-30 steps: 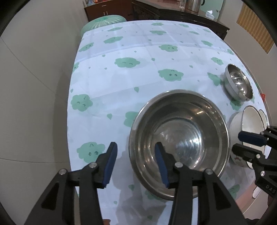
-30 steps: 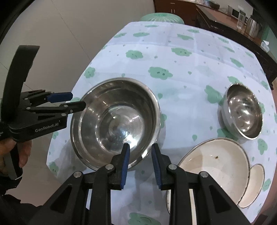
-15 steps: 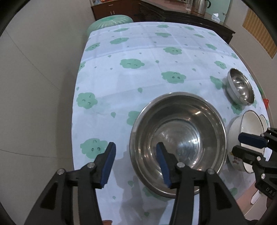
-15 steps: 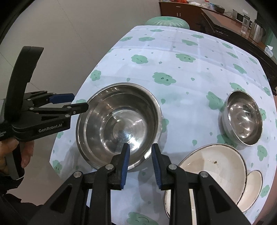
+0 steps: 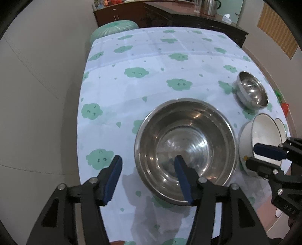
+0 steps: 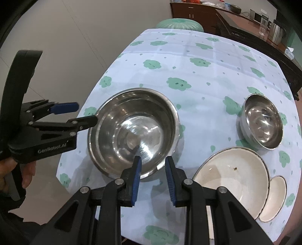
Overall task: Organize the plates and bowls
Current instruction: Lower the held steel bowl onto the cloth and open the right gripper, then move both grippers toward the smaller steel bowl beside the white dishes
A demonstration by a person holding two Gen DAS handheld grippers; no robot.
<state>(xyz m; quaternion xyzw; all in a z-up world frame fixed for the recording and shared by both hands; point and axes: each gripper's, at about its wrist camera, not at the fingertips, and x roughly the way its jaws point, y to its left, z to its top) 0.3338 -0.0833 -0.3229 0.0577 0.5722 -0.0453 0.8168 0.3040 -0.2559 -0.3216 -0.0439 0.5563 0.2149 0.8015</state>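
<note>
A large steel bowl (image 5: 185,150) (image 6: 132,132) stands near the table's front edge. My left gripper (image 5: 148,179) (image 6: 83,114) straddles its left rim, one finger inside and one outside. Its jaws are opening and the pads do not press the rim. My right gripper (image 6: 153,177) (image 5: 252,156) hovers over the bowl's near rim with a narrow gap and nothing pinched. A small steel bowl (image 5: 252,92) (image 6: 262,124) sits at the right. In front of it are a white bowl (image 5: 262,135) (image 6: 232,175) and a small white dish (image 6: 273,196).
The round table wears a pale cloth with green clouds (image 5: 151,66) (image 6: 188,62). A green stool (image 5: 115,28) (image 6: 179,23) stands at its far side. Behind is a dark sideboard (image 5: 188,17) with a kettle (image 6: 276,34). A hand (image 6: 11,169) holds the left gripper.
The left gripper's jaws have spread wider around the large bowl's rim. The bowl and the right gripper have stayed put.
</note>
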